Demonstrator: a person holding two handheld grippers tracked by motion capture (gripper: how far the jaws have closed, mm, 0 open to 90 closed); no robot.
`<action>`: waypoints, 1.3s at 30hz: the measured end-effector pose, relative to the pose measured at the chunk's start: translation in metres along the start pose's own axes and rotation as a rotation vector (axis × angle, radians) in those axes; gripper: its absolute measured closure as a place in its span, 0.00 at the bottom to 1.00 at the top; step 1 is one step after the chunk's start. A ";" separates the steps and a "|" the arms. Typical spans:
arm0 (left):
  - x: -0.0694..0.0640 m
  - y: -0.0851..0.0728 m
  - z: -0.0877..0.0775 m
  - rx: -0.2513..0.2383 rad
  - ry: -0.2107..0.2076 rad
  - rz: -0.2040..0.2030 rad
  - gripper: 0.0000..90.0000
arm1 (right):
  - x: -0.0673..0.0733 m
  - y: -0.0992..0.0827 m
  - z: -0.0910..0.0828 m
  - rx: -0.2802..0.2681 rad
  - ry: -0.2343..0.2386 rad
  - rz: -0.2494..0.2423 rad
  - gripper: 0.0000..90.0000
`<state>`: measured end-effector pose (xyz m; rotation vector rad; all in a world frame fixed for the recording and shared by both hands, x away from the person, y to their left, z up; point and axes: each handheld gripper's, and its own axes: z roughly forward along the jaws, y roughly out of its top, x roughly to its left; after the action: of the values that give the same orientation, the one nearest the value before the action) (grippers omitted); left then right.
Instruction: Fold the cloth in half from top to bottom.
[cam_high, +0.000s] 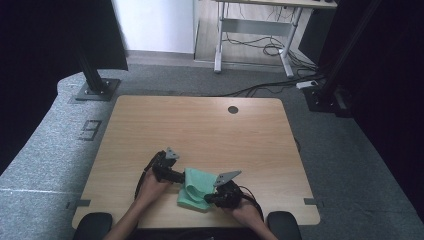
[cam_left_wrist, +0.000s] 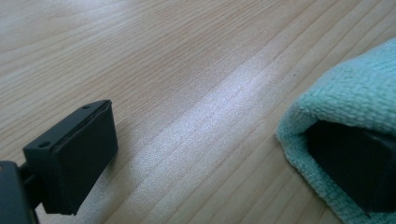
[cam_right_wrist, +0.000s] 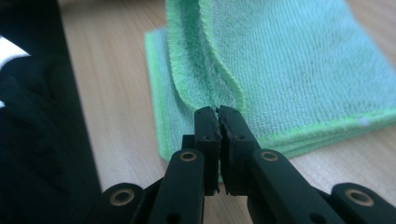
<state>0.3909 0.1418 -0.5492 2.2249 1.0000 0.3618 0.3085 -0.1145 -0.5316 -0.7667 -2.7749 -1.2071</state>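
Grey carpet surrounds a pale wooden table, and on the near part of that table lies a folded green cloth, the landmark for the rest. Just left of the cloth, the left gripper reaches in at the cloth's left edge; in the left gripper view its jaws stand wide apart, one bare over the wood, the other tucked inside a fold of the cloth, so nothing is pinched between them. At the cloth's right edge, near its front corner, sits the right gripper. In the right gripper view its jaws are pressed together on a raised hem of the cloth, which lifts from the flat layers beneath.
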 end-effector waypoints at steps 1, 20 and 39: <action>0.000 0.000 0.000 0.002 -0.004 0.008 0.03 | 0.000 -0.001 0.002 0.011 -0.011 -0.005 0.95; 0.006 -0.005 -0.011 0.056 -0.004 0.001 0.02 | -0.018 0.006 0.004 0.025 -0.106 -0.003 0.95; 0.003 -0.007 -0.011 0.038 0.023 -0.026 0.02 | 0.006 -0.003 -0.004 0.033 -0.106 -0.041 0.95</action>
<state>0.3835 0.1522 -0.5460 2.2444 1.0553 0.3600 0.3013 -0.1166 -0.5298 -0.7977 -2.9012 -1.1565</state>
